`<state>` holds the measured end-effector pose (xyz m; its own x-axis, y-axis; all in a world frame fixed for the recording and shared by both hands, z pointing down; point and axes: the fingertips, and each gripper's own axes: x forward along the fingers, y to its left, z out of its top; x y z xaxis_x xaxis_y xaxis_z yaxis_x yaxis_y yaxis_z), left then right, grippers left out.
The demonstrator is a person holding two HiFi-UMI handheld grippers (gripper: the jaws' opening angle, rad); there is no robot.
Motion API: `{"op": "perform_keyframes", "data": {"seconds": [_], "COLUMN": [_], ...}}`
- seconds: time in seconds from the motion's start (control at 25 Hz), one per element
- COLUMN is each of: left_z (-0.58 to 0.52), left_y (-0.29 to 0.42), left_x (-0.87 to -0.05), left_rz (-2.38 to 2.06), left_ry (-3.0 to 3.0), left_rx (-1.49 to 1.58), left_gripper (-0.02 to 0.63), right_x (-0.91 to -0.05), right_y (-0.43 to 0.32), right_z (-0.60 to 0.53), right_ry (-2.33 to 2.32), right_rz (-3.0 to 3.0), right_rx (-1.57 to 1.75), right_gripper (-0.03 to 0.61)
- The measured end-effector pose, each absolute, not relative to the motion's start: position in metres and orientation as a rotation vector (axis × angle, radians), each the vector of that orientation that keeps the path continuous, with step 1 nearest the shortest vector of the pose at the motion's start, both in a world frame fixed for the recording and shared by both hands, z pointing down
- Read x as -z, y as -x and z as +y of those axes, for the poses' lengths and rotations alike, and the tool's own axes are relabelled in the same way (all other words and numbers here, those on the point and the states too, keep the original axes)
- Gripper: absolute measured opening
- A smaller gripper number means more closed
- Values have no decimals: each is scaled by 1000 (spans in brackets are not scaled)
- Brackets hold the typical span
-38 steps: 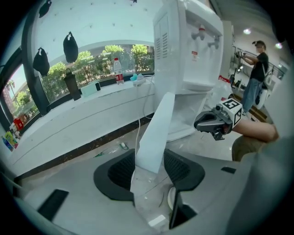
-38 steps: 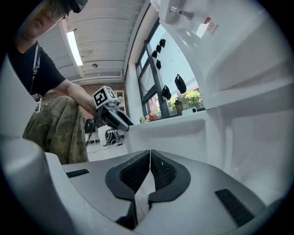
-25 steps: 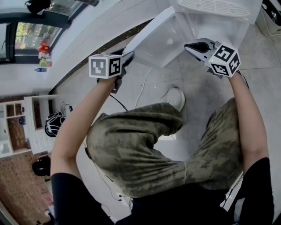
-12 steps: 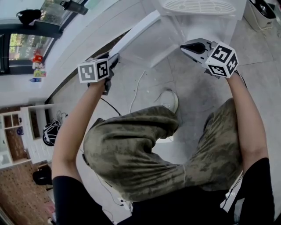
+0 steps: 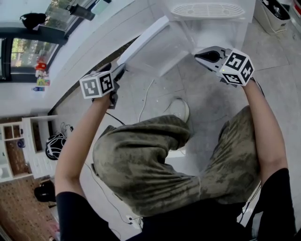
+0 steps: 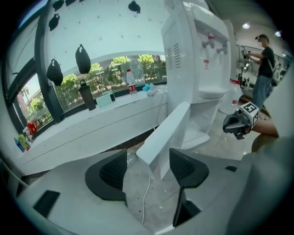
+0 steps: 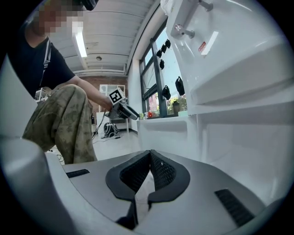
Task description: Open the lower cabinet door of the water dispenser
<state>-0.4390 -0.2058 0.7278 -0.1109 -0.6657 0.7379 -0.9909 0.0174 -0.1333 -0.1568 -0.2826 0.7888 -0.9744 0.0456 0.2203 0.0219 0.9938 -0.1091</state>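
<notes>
- Plainly, the flat white lower cabinet door (image 5: 149, 44) already stands swung well out from the tall white plastic water dispenser (image 5: 211, 12). Its free edge is nearest me, on the left, and the cabinet hollow behind it lies open.
- My left gripper (image 5: 118, 71) sits at that near edge. Its jaws are spread wide, with the door's edge between them, and in the left gripper view neither pad presses on it.
- I judge the opening itself done and the letting-go in hand. Next I should draw the left gripper straight back off the edge without nudging the door towards shut.
- My right gripper (image 5: 200, 55) has its jaws pressed together on nothing. It hovers near the open cabinet on the right, apart from it.
- Compared with a second ago, the left jaws have just been opening around the door's edge, where earlier they sat narrower. That gripper now shows lower and further left in the head view. The right gripper has scarcely shifted and was closed then too.
- Further out, a thin white cable (image 5: 143, 101) trails over the grey tiled floor (image 5: 211, 103) beneath the door.
</notes>
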Motion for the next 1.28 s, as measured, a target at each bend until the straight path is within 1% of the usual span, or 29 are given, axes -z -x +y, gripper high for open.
{"op": "perform_keyframes", "data": {"seconds": [0.12, 0.2, 0.4, 0.52, 0.56, 0.64, 0.8, 0.84, 0.96, 1.04, 1.16, 1.28], "left_z": [-209, -217, -257, -281, -288, -302, -327, -333, -353, -355, -353, -344], "left_y": [430, 411, 328, 278, 264, 240, 191, 176, 131, 108, 105, 95], "left_x": [-702, -682, -663, -664, -664, -670, -703, -711, -720, -716, -695, -675], "left_rz": [-1896, -1919, -1785, -1603, -1544, -1432, -1225, -1146, -937, -858, -856, -877], "left_ry": [-1738, -1831, -2138, -2324, -2385, -2481, -2565, -2585, -2623, -2634, -2559, -2393], "left_rx": [-847, -799, -616, -544, -533, -539, -648, -680, -703, -687, -668, -583], "left_gripper": [270, 270, 266, 245, 232, 144, 24, 12, 7, 6, 6, 5], "right_x": [-783, -778, -770, -774, -775, -776, -775, -774, -758, -757, -776, -762], "right_y": [147, 139, 112, 92, 83, 61, 11, -2, -43, -62, -74, -109], "right_z": [-285, -287, -296, -304, -309, -322, -343, -346, -359, -351, -324, -286], "right_ry": [4, -41, -154, -249, -280, -360, -551, -608, -864, -946, -1033, -1280], "right_rz": [-2913, -2916, -2920, -2879, -2859, -2843, -2809, -2776, -2720, -2682, -2569, -2428], "right_rx": [-145, -144, -153, -162, -159, -184, -267, -274, -399, -474, -565, -785], "right_gripper": [0, 0, 0, 0, 0, 0, 0, 0, 0, 0, 0, 0]}}
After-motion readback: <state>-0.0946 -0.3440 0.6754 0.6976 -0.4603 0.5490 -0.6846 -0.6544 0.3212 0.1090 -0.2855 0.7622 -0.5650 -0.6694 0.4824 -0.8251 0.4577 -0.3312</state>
